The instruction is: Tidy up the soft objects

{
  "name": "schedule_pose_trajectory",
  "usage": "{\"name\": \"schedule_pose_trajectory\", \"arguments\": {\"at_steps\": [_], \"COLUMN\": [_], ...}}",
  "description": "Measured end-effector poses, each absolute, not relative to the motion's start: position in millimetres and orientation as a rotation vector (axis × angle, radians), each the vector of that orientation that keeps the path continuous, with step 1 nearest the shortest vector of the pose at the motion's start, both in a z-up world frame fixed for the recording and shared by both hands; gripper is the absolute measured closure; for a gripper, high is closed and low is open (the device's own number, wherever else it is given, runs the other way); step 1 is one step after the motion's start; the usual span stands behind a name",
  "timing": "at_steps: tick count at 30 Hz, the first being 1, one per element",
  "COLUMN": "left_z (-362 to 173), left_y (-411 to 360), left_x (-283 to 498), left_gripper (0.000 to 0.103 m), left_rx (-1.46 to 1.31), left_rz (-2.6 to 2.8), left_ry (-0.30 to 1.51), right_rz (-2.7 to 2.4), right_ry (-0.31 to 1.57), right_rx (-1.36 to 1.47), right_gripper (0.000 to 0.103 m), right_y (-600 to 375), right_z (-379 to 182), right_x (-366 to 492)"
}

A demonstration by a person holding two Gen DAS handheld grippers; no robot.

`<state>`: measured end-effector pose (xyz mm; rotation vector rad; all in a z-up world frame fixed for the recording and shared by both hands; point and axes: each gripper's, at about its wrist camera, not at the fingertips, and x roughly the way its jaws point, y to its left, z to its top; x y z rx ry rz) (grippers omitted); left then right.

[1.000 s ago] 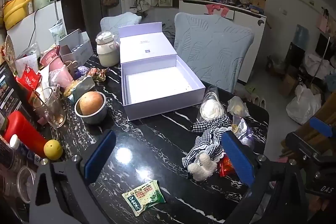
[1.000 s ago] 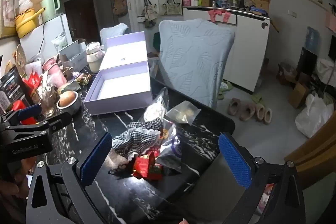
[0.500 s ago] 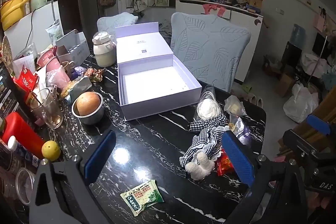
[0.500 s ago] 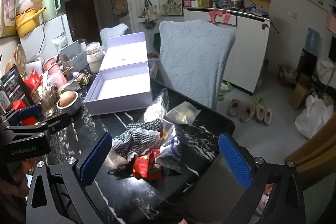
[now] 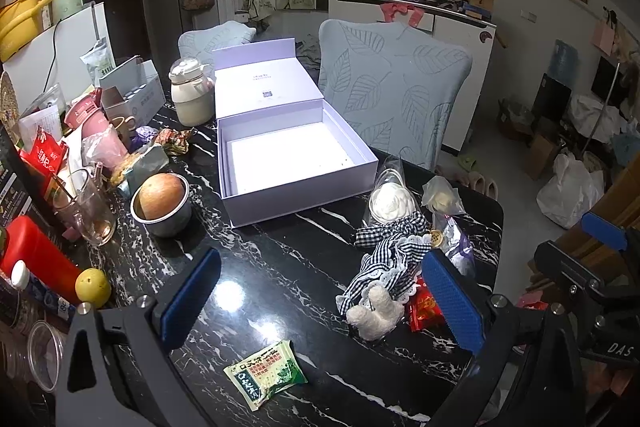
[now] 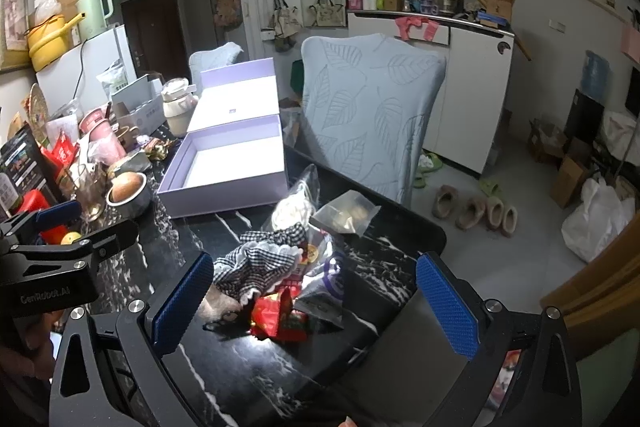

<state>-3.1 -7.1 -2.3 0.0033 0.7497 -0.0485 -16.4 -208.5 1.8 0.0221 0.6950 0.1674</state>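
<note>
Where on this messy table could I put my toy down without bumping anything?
Best spot: the bare black tabletop between the bowl, the purple box and the checked cloth. The box's inside is bare too. The left edge by the glass and red bottle is crowded.

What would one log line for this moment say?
left gripper: open, empty | right gripper: open, empty | plush toy in checked cloth: on table, ungrasped | lavender box: open, empty

A plush toy in a black-and-white gingham dress lies crumpled among plastic-wrapped soft items near an open lavender box on the table.
</note>
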Motion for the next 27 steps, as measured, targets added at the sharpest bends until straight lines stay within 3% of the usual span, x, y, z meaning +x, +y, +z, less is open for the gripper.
{"name": "schedule_pose_trajectory", "arguments": {"at_steps": [27], "left_z": [-4.9], "left_y": [-12.6], "left_x": [-3.5], "left_gripper": [0.000], "left_rx": [0.010], "left_rz": [-0.056], "left_ry": [0.757], "right_rz": [0.167], "right_ry": [0.703], "right_rx": [0.019], "right_gripper": [0.000], "right_y": [-210.0], "right_z": [-0.7], "right_x": [-15.6]}}
